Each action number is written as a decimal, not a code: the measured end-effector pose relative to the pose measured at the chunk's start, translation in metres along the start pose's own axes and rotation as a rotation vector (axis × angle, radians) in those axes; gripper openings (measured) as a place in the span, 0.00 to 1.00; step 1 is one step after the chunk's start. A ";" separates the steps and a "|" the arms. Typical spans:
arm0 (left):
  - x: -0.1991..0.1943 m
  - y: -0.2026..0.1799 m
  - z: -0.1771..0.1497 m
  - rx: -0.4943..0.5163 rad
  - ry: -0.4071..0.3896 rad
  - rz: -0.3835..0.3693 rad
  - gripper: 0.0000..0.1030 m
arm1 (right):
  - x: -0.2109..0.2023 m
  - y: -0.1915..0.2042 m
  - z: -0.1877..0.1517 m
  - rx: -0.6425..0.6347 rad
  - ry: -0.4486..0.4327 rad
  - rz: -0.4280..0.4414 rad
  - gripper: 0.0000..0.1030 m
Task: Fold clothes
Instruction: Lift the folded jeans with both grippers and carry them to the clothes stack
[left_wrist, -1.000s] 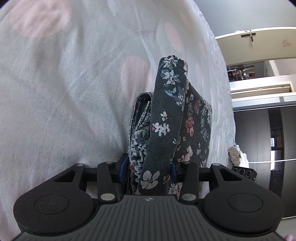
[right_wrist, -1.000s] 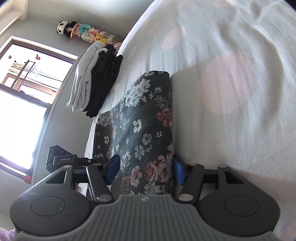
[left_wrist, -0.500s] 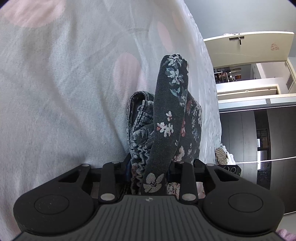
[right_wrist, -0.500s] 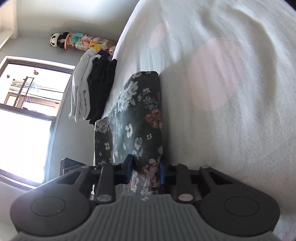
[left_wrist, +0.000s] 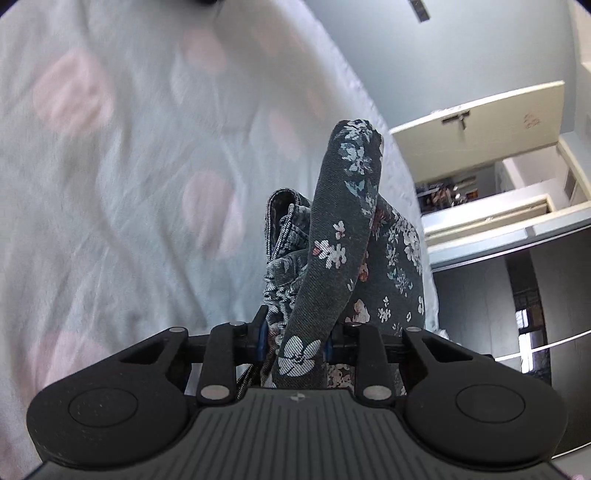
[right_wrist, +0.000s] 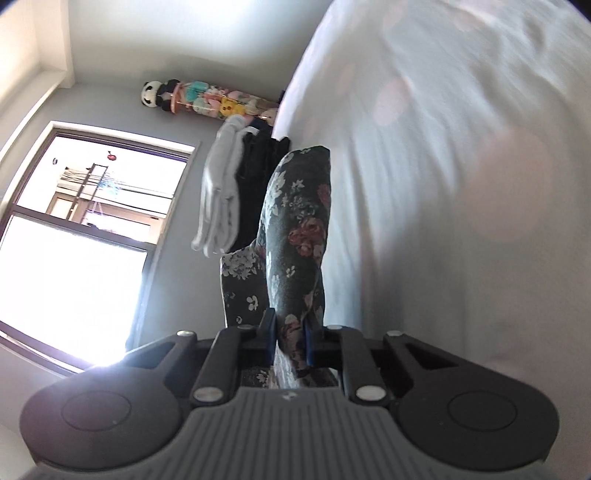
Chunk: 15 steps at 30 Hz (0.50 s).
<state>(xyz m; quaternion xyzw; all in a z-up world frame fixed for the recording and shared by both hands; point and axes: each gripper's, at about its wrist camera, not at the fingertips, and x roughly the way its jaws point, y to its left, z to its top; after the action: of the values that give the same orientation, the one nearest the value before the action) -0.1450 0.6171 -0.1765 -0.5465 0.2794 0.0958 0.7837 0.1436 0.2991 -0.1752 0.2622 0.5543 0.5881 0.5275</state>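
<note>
A dark folded garment with a flower print (left_wrist: 343, 229) is lifted off the white bed sheet with pale pink dots (left_wrist: 129, 184). In the left wrist view my left gripper (left_wrist: 293, 339) is closing, its blue pads pressing on a bunched end of the cloth, gathered waistband to the left. In the right wrist view my right gripper (right_wrist: 290, 336) is closing too, its pads squeezing the other end of the floral garment (right_wrist: 299, 221), which stands up in front of it beside the bed sheet (right_wrist: 461, 184).
A pile of pale grey clothes (right_wrist: 221, 192) and black clothes (right_wrist: 258, 173) lies at the bed's far edge. Plush toys (right_wrist: 207, 99) line the wall above a bright window (right_wrist: 74, 240). An open cream door (left_wrist: 480, 122) and dark cabinets (left_wrist: 517, 295) stand beyond the bed.
Both grippers have closed onto the floral garment and risen with it. The cloth now hangs narrower and higher off the sheet, and both views tilt up toward the room.
</note>
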 end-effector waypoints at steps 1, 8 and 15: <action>-0.008 -0.006 0.006 0.007 -0.020 0.007 0.30 | 0.003 0.011 0.005 -0.017 0.006 0.006 0.16; -0.085 -0.060 0.077 0.105 -0.190 0.082 0.30 | 0.059 0.103 0.052 -0.140 0.047 0.054 0.16; -0.147 -0.082 0.179 0.162 -0.353 0.153 0.30 | 0.165 0.183 0.113 -0.212 0.078 0.113 0.16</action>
<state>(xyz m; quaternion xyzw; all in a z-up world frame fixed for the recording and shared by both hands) -0.1695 0.7713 0.0128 -0.4335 0.1851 0.2263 0.8524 0.1341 0.5230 -0.0224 0.2127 0.4935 0.6819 0.4962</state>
